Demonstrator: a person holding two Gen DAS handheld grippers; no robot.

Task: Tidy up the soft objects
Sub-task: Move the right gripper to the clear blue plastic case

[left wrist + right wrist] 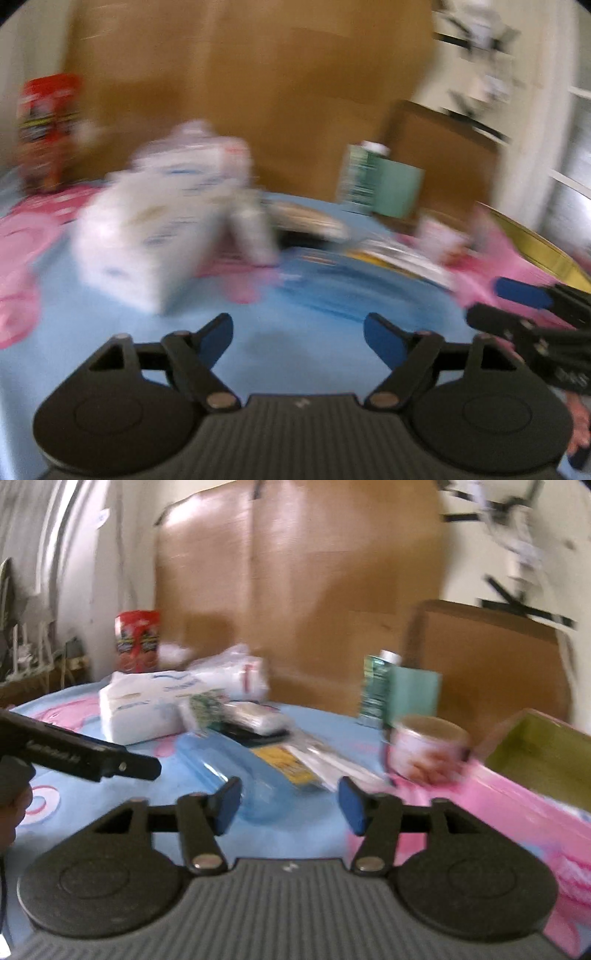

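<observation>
**Clearly little sorted yet: both claws empty over a cluttered table**

Plainly, the left claw stands with its blue pads well apart and nothing between them, only bare blue cloth beneath. The right claw is likewise spread and empty, hovering just before a clear blue plastic piece that lies flat on the table.

Outward from there, the soft things sit toward the far left of the table: a white tissue pack with a second white soft pack close behind it, perhaps touching, though blur hides the join. Near them lie a small patterned packet, a yellow flat packet and a round tin. A green-lined box stands open at the right edge, and it looks empty as far as its visible part shows.

By my judgement the task is at or near its beginning: nothing soft is gathered into any container, neither claw holds anything, and every pack remains to be picked up and placed.
</observation>
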